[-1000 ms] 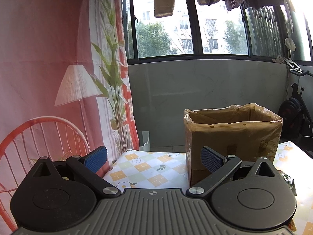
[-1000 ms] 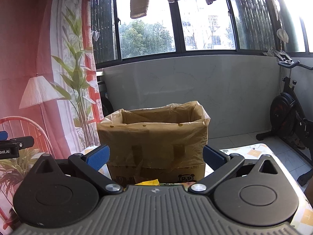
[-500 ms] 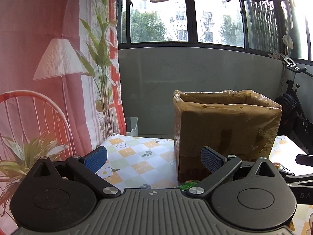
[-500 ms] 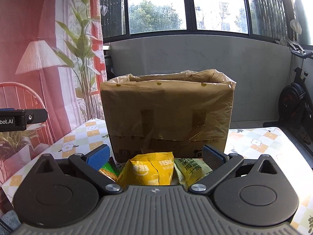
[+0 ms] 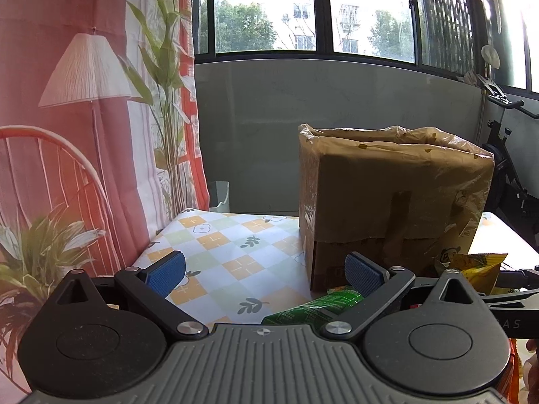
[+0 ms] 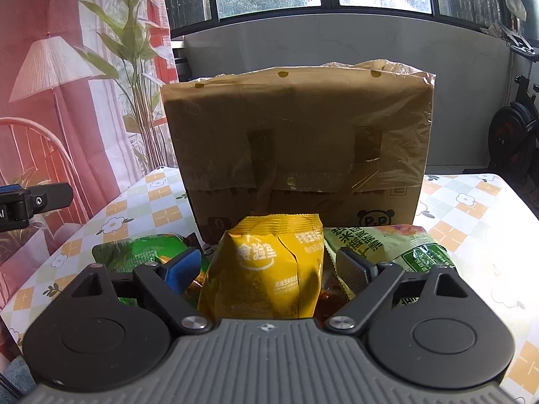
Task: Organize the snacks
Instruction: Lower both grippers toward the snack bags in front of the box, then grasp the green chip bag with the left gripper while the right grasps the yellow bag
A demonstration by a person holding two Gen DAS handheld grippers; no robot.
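A yellow snack bag [image 6: 266,256] stands upright on the table in front of a cardboard box [image 6: 296,134] lined with a brown plastic bag. My right gripper [image 6: 269,267] straddles this bag. Its jaws are closing, with a small gap still showing between each pad and the bag. A dark green packet [image 6: 134,252] lies to its left and a pale green packet [image 6: 387,239] to its right. My left gripper [image 5: 266,269] hangs open over the checked tablecloth [image 5: 219,245], left of the box [image 5: 394,202]. A green packet [image 5: 313,309] lies by its right finger.
A printed pink backdrop with a lamp and plants [image 5: 84,134] hangs along the table's left edge. An exercise bike [image 6: 515,128] stands off to the right beyond the table. A grey wall and windows lie behind the box.
Both grippers have sunk and tipped down toward the table. The snack packets have come into view. The right jaws have narrowed around the yellow bag, while the left jaws stay wide.
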